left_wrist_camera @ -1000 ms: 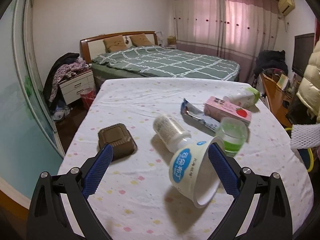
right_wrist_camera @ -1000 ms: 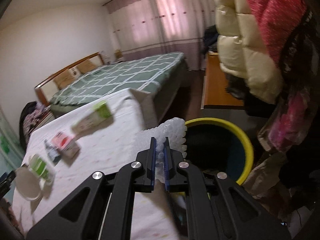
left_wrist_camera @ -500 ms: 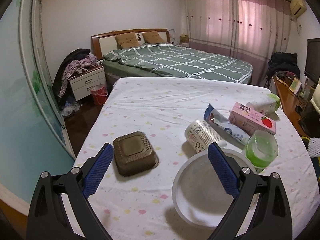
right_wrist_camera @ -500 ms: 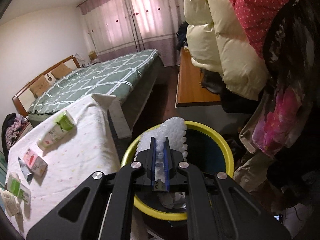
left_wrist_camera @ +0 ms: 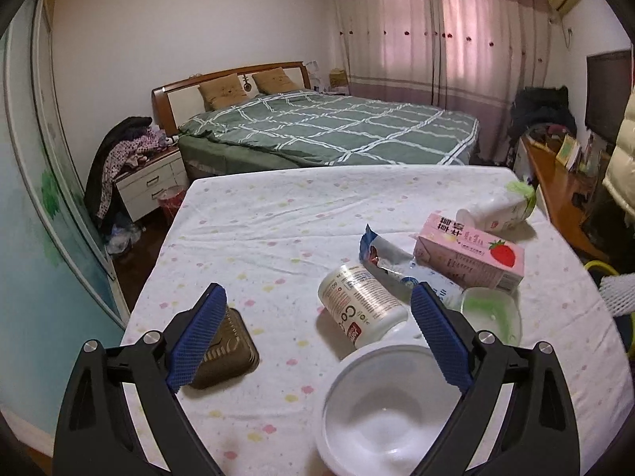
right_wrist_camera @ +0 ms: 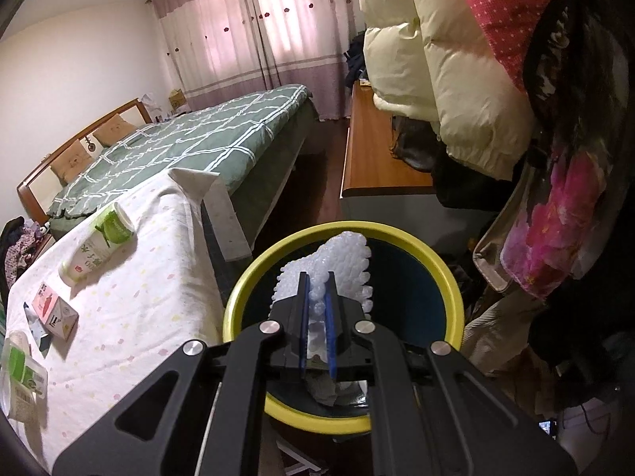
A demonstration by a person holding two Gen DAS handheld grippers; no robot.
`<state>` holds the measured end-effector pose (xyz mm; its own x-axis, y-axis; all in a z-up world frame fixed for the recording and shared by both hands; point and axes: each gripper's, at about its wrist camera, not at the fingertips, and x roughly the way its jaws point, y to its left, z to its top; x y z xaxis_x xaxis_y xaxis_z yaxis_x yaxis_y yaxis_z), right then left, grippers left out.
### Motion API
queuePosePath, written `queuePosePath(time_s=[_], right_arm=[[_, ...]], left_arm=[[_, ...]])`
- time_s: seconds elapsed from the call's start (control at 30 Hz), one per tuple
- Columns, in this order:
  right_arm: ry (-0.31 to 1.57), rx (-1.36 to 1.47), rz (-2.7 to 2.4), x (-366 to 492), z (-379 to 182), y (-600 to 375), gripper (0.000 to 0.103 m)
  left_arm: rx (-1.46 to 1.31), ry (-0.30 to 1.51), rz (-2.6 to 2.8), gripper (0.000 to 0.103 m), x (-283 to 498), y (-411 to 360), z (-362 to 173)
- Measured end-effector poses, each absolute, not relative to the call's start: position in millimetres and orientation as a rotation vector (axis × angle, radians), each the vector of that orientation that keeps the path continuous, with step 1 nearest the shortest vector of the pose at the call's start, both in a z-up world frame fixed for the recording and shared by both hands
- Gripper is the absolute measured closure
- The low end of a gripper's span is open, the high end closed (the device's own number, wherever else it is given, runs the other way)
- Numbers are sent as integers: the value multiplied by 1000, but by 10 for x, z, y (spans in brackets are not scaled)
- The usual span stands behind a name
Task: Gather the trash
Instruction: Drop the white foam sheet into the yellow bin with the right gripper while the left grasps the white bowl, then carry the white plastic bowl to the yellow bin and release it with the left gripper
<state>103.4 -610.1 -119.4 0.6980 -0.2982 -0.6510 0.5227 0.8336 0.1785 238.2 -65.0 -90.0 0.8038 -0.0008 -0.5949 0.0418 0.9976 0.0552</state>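
My right gripper (right_wrist_camera: 316,285) is shut on a white foam net sleeve (right_wrist_camera: 341,258) and holds it over the mouth of the yellow-rimmed bin (right_wrist_camera: 254,273) beside the table. My left gripper (left_wrist_camera: 317,309) is open above the cloth-covered table (left_wrist_camera: 278,214). Between its fingers lies a white bottle on its side (left_wrist_camera: 359,307), with a white plastic bowl (left_wrist_camera: 381,408) below it, neither gripped. A brown lidded box (left_wrist_camera: 226,353) sits by the left finger. Further right lie a green-tinted cup (left_wrist_camera: 492,315), a pink strawberry carton (left_wrist_camera: 468,252), a blue-white wrapper (left_wrist_camera: 381,254) and a green-capped bottle (left_wrist_camera: 496,208).
A bed with a green checked cover (left_wrist_camera: 329,127) stands behind the table. A wooden desk (right_wrist_camera: 377,158) and hanging padded coats (right_wrist_camera: 448,63) crowd the bin's far side. A nightstand piled with clothes (left_wrist_camera: 147,174) stands at the left.
My right gripper carried the foam sleeve from the table's edge to over the bin and lowered it. The left gripper slid left, and the tilted white bowl now lies mouth-up between its fingers.
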Motion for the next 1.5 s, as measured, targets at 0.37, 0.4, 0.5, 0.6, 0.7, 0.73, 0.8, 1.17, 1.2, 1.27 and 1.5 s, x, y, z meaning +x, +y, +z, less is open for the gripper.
queuePosePath(time_s=[0.37,0.4,0.5,0.6,0.7,0.73,0.8,1.17,1.2,1.27,1.5], right_arm=[[675,365,-483,1114,-1286,-6148,89],[675,363,-489,1116,-1286,-6152,83],[671,354,-505,1119,-1283,-6165,71],[664,351,-504,1096,-1267,-6154,69],[661,352,-503,1073,-1263,-6151,68],[660,355,-501,1065,-1265,-6154,68],[660,358,-499,1059,-1268,-6161,68],[655,367,-482,1019,-1280,-6164,68],[654,368,-480,1012,-1280,-6162,68],[651,370,-477,1000,-1276,-6162,68],[635,375,-470,924,-1250,-6174,66]], left_arm=[[24,756,-183,9,1588,-643,-1133],[20,768,-189,9,1557,-660,-1171],[43,805,-194,9,1535,-738,-1328],[40,814,-183,9,1605,-770,-1406],[57,807,-164,9,1733,-831,-1454],[61,808,-161,9,1773,-854,-1471],[67,818,-158,9,1869,-905,-1512],[71,778,-169,23,1990,-965,-1342],[77,768,-176,23,1944,-983,-1291],[87,754,-197,23,1841,-1015,-1194],[115,686,-353,23,1525,-1408,-798]])
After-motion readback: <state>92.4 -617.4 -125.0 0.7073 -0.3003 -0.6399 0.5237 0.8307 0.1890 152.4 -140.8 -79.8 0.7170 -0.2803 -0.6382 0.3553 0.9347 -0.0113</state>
